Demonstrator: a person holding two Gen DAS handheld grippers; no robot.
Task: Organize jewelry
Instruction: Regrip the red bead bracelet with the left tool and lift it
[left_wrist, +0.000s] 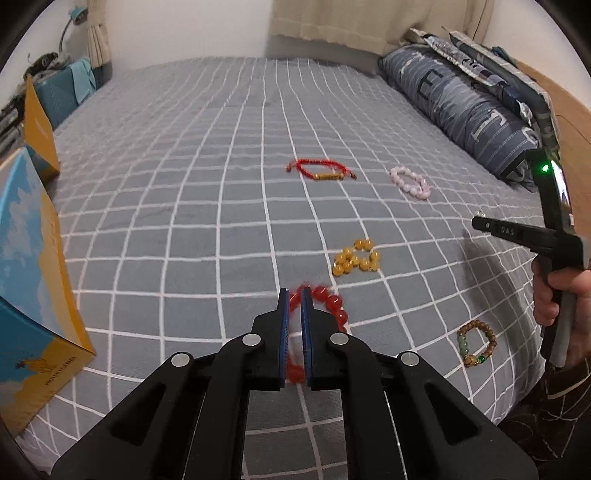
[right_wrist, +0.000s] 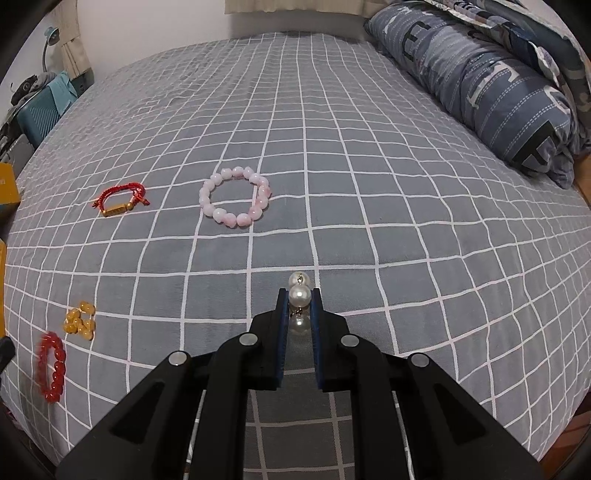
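Note:
My left gripper (left_wrist: 294, 295) is shut on a red bead bracelet (left_wrist: 334, 304), which hangs blurred between the pads; it also shows in the right wrist view (right_wrist: 51, 365). My right gripper (right_wrist: 299, 295) is shut on a white pearl piece (right_wrist: 299, 296); the gripper also shows at the right of the left wrist view (left_wrist: 480, 222). On the grey checked bed sheet (left_wrist: 184, 221) lie a yellow bead bracelet (left_wrist: 356, 258), a red cord bracelet with a gold tube (left_wrist: 319, 170), a pink bead bracelet (right_wrist: 235, 196) and a brown bracelet with green beads (left_wrist: 476, 343).
A blue and yellow box (left_wrist: 33, 288) stands open at the left edge of the bed. A blue patterned pillow and folded bedding (right_wrist: 480, 81) lie along the right side. A curtain hangs at the far end; clutter stands beyond the bed's left side.

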